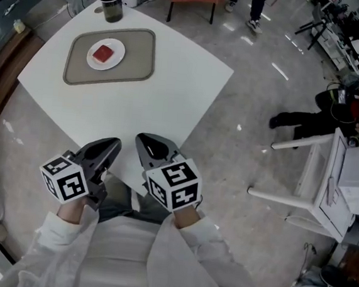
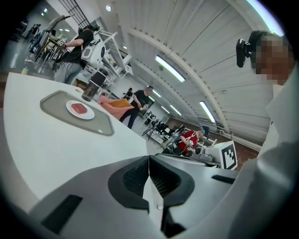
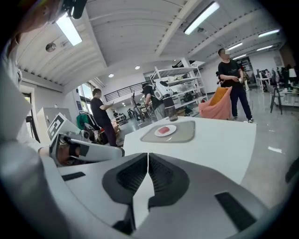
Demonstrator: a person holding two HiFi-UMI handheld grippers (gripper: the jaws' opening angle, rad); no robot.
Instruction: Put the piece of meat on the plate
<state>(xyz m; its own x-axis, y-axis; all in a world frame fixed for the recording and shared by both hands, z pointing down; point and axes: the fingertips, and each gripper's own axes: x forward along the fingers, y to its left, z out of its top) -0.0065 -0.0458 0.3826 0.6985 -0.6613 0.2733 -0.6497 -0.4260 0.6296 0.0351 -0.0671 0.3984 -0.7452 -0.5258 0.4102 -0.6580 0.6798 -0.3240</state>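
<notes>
Since my grey left gripper [image 1: 108, 145] and right gripper [image 1: 146, 144] are pressed together, empty, at six o'clock, I'd hold them off the white table [image 1: 145, 105]: the red piece of meat [image 1: 103, 54] already lies on the round white plate [image 1: 91, 62] at eleven o'clock.

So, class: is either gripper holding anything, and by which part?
Nothing is held. The left gripper and the right gripper both have their jaws together with nothing between them. The meat lies on the plate, across the table.

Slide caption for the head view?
Meat on plate; left gripper and right gripper shut, empty, by the near corner of the table.
</notes>
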